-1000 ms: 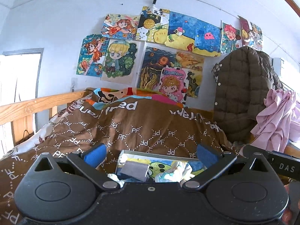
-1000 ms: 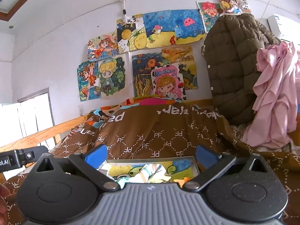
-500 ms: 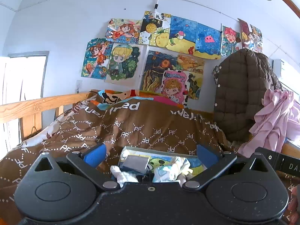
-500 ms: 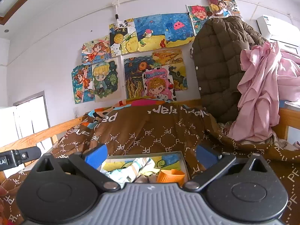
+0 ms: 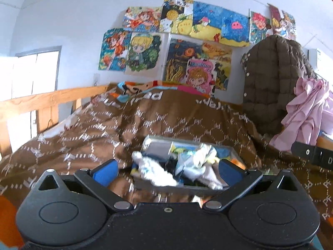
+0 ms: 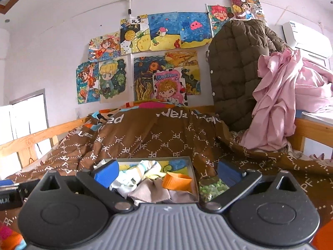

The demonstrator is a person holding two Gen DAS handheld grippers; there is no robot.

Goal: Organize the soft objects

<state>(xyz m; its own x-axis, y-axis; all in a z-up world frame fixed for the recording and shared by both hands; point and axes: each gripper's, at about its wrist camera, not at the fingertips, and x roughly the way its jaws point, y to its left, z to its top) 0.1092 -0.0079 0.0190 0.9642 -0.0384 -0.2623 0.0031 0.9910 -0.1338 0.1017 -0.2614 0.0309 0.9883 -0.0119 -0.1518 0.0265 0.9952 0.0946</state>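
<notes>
Both grippers are spread wide with nothing in them. Left gripper (image 5: 167,169) has its blue pads out at either side of the box (image 5: 187,187), and right gripper (image 6: 166,171) is the same deal, blue pads apart with the box's open top sitting between and just beyond them.

Working outward from there: the box is a shallow thing with a cartoon print on the inside wall, resting on the brown quilt (image 6: 156,139) with the PF pattern. It's stuffed with soft stuff. From the left wrist view I can make out a white crumpled cloth (image 5: 154,170) spilling toward the near rim and a pale bundle (image 5: 197,162) beside it, though that view is pretty motion-blurred so I won't swear to what each piece is. The right wrist view is sharper: a striped sock-looking piece (image 6: 143,169), a beige cloth (image 6: 149,191) near the front, and an orange strap or band (image 6: 177,181) lying on top toward the right wall.

My read is we're at the approach step, lining up over the box before the first pick. Nothing looks sorted out yet, it's all one pile.

Next move probably means dropping one gripper down onto a single item, and the white cloth near the left gripper looks like the easiest target. Tricky bit will be pinching just one piece, since everything's tangled and touching.

Farther back there's a brown puffer jacket (image 6: 239,73) and a pink garment (image 6: 276,104) hanging, plus drawings (image 6: 166,31) on the wall.
</notes>
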